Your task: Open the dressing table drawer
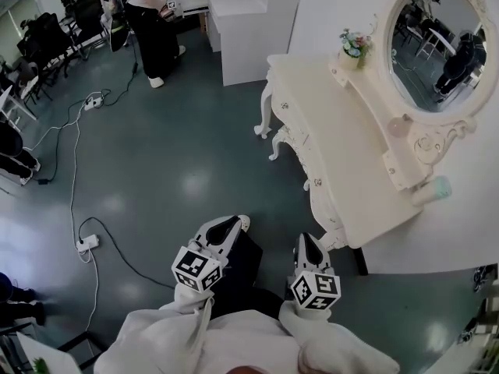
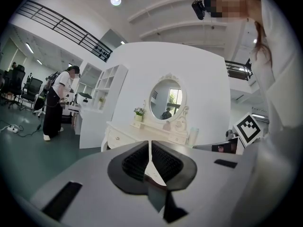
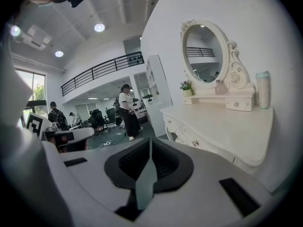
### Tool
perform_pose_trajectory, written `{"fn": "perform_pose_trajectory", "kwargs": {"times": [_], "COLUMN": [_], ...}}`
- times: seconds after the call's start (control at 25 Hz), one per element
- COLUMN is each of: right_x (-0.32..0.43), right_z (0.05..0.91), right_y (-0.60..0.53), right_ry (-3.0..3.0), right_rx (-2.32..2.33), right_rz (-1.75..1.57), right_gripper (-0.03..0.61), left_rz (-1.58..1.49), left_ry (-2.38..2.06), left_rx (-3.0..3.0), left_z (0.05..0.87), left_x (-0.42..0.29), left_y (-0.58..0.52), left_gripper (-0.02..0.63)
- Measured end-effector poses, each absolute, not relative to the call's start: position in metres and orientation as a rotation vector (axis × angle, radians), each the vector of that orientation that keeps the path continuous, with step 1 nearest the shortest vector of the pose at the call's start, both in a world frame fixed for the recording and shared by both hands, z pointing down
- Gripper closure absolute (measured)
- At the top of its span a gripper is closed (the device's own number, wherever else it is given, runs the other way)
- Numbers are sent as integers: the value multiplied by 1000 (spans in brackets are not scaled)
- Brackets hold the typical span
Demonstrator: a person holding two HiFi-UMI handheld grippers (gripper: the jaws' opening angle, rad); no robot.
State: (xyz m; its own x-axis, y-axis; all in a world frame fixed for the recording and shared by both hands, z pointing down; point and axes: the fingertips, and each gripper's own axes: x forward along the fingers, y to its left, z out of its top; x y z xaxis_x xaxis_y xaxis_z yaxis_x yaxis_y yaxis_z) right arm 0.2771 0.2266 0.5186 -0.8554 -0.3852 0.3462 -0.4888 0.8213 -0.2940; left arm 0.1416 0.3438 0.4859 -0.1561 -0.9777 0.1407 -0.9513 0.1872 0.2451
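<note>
Well ahead of both pairs of jaws, the drawer [image 3: 190, 139] sits closed in the front of the dressing table [image 1: 335, 131], its face flush beneath the tabletop edge and its small knob untouched. From the right gripper [image 3: 150, 144] that drawer front lies beyond the jaw tips and off to their right, apart from them. From the left gripper [image 2: 150, 146] the table stands almost straight past the tips and farther off.

Both grippers are clenched on nothing. In each gripper view the two dark ribbed pads meet at the tips, with only a thin slit behind them and no object between. In the head view the two grippers hang side by side low in the picture, each with its marker cube [image 1: 196, 269] toward the person's white sleeves. The right jaws are the nearer pair to the table's corner leg.

Past the drawer, along the back of the tabletop, runs a low shelf with small knobbed drawers of its own [image 3: 239, 104]. Above it rises an oval mirror [image 1: 437, 49] in a carved white frame. On that shelf stand a flower pot [image 1: 352, 51] at the end far from the jaws, a small pink ornament [image 1: 399, 125] near the mirror's foot, and a pale green cup [image 1: 437, 189] at the near end.

Left of the jaws spreads a grey-green floor [image 1: 171, 162] with a power strip [image 1: 87, 245] and trailing cables. Far beyond, a person [image 1: 152, 22] stands beside a white cabinet [image 1: 249, 29].
</note>
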Motion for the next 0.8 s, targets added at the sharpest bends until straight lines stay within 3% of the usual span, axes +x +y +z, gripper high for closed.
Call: {"fn": "perform_pose_trajectory", "kwargs": {"times": [0.8], "right_x": [179], "right_z": [490], "right_y": [122], "right_ry": [-2745], "right_rx": [767], "right_rz": [561], "right_gripper": [537], "left_rz": [-140], "left_ry": [-2125], "left_rx": [1952], "left_z": [458], "left_x": [40], "left_y": [230], "left_gripper": [581]}}
